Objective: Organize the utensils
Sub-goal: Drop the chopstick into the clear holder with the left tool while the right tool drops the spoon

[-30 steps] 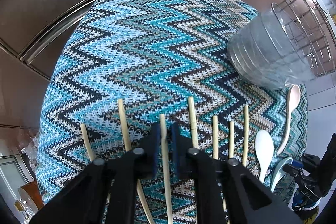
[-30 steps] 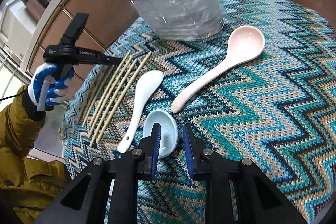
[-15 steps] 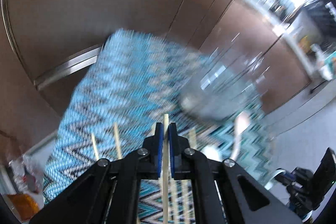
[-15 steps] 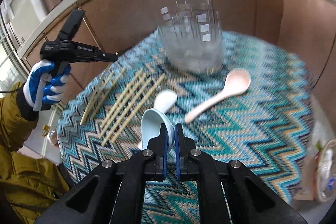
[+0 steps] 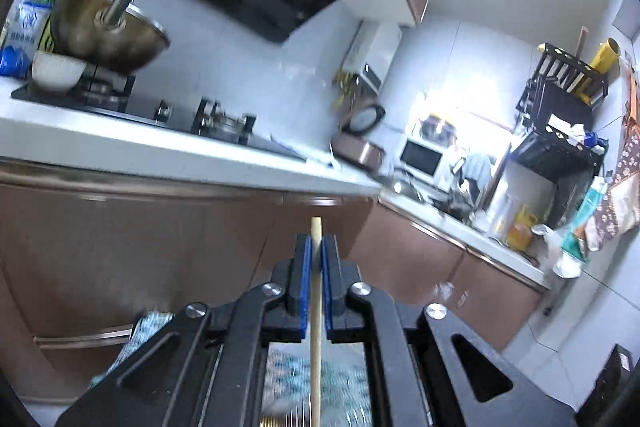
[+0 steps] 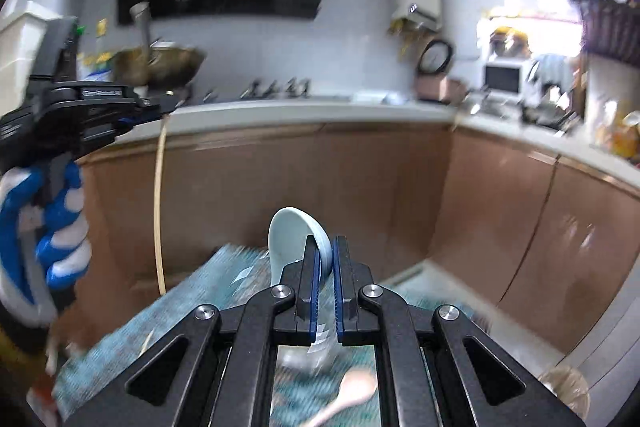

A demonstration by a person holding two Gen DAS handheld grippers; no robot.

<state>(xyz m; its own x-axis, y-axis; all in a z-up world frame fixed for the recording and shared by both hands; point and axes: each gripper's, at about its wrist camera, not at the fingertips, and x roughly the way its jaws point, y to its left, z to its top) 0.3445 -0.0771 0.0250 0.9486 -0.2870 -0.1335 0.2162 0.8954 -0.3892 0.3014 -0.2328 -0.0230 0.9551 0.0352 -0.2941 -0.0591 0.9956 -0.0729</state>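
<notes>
Left wrist view shows only the left tongs (image 5: pixel 316 259) clenched on a chopstick (image 5: pixel 315 339); right wrist view adds the right tongs (image 6: pixel 326 259) gripping a pale blue spoon (image 6: pixel 294 239) above the patterned surface (image 6: pixel 192 303).

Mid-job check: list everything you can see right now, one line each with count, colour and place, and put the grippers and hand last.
chopstick: one, pale wood, clamped in the left gripper, hanging down from it
soup spoon: one, pale blue, bowl upward, clamped in the right gripper
pink spoon: one, pale pink, lying on the cloth below, blurred
zigzag cloth: one, teal and white, on the table below
wok: one, dark metal, on the stove at upper left
white bowl: one, beside the wok
microwave: one, white, on the far counter
left gripper: black with blue pads, shut
right gripper: black with blue pads, shut
gloved hand: one, blue and white, holding the left gripper
</notes>
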